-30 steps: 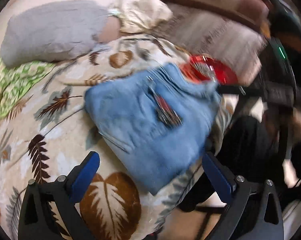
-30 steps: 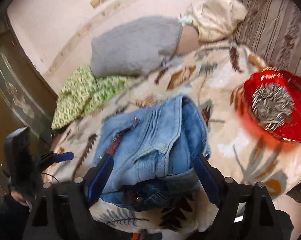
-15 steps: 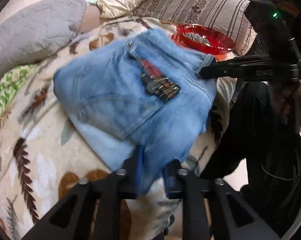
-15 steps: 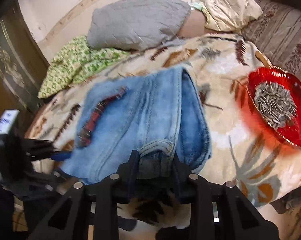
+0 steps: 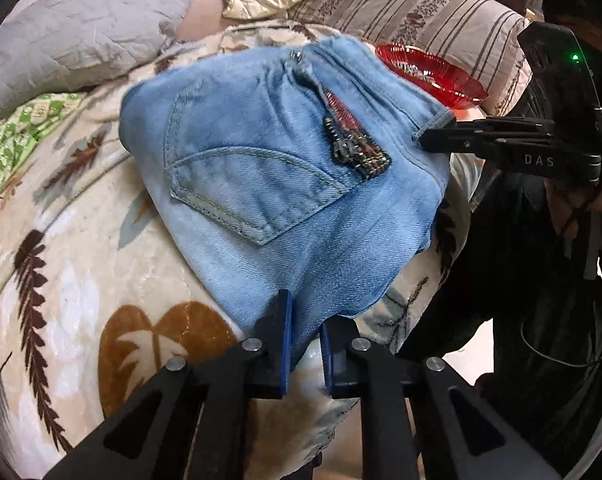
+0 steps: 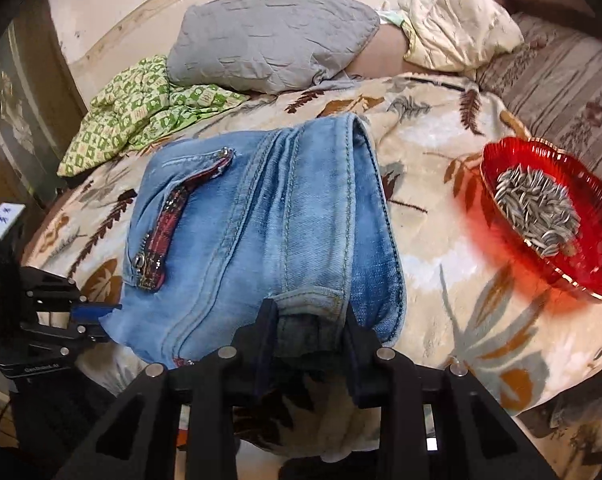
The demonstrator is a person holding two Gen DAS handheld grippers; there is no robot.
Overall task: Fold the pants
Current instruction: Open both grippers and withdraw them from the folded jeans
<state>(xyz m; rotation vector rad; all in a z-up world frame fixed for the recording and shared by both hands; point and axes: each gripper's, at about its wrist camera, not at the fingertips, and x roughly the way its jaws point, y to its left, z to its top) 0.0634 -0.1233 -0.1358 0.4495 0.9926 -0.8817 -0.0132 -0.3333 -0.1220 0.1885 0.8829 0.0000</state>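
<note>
Your leaf-print blanket (image 5: 73,320) carries the folded jeans (image 5: 285,184) just ahead of both grippers. Your left gripper (image 5: 305,344) pinches their near corner; your right gripper (image 6: 311,328) clamps the waistband edge, the red dish (image 6: 581,240) to its right.

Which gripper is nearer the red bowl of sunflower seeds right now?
Right. The right gripper grips the jeans at the edge beside the red bowl; the left gripper grips their far corner.

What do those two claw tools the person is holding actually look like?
Each is matte black with angular, cut-out fingers, silver screws and blue pads. The left gripper shows blue inner faces; the right gripper, seen side-on, carries white "DAS" lettering and a green light. The person wears dark clothing.
</note>
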